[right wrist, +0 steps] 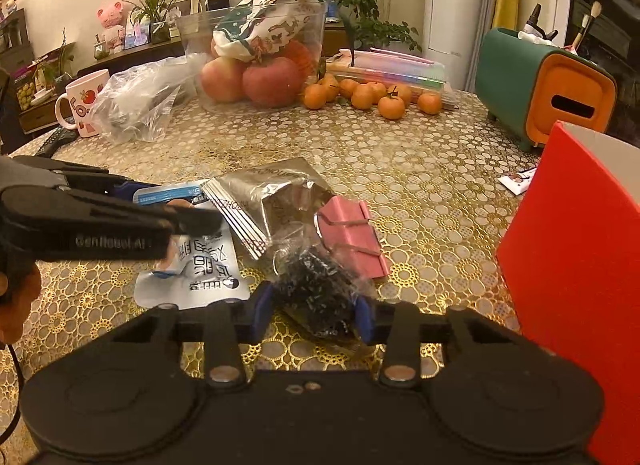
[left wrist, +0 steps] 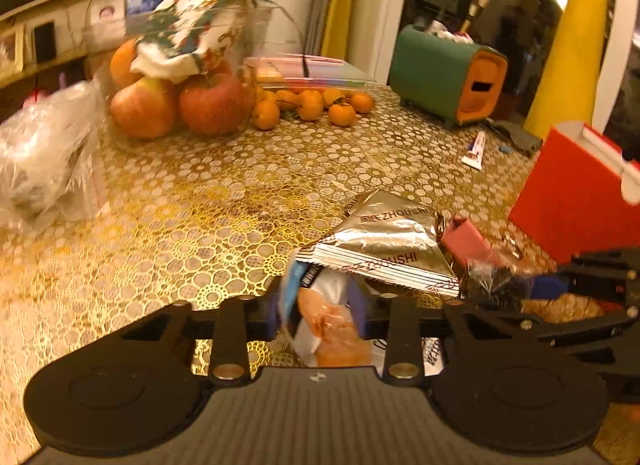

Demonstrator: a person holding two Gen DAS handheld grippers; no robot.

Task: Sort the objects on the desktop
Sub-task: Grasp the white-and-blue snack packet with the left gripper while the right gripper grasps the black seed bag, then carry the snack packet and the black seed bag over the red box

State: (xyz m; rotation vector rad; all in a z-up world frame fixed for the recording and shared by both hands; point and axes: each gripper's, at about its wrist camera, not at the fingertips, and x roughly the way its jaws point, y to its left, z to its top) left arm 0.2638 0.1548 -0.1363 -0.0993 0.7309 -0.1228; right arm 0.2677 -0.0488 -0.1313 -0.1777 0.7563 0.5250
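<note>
White sachet (left wrist: 320, 317): pinched in left tool (left wrist: 320, 315), low on tabletop (left wrist: 200, 193).
Black-bits bag (right wrist: 320, 301): clamped by right tool (right wrist: 316, 315).
Silver pouch (right wrist: 272, 201): at 12 o'clock, touching both.
Pink clip (right wrist: 352, 237): at 1 o'clock.
Red box (right wrist: 572, 265): at 3 o'clock.

Gold-lace table (right wrist: 360, 153), tangerines (right wrist: 372, 95), red box (right wrist: 568, 249)

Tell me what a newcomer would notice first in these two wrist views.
Probably the two grippers at work: the left gripper is closed on a white and blue sachet, the right gripper on a clear bag of black bits, with a silver foil pouch and pink binder clip between. Next, the red box at the right.
</note>
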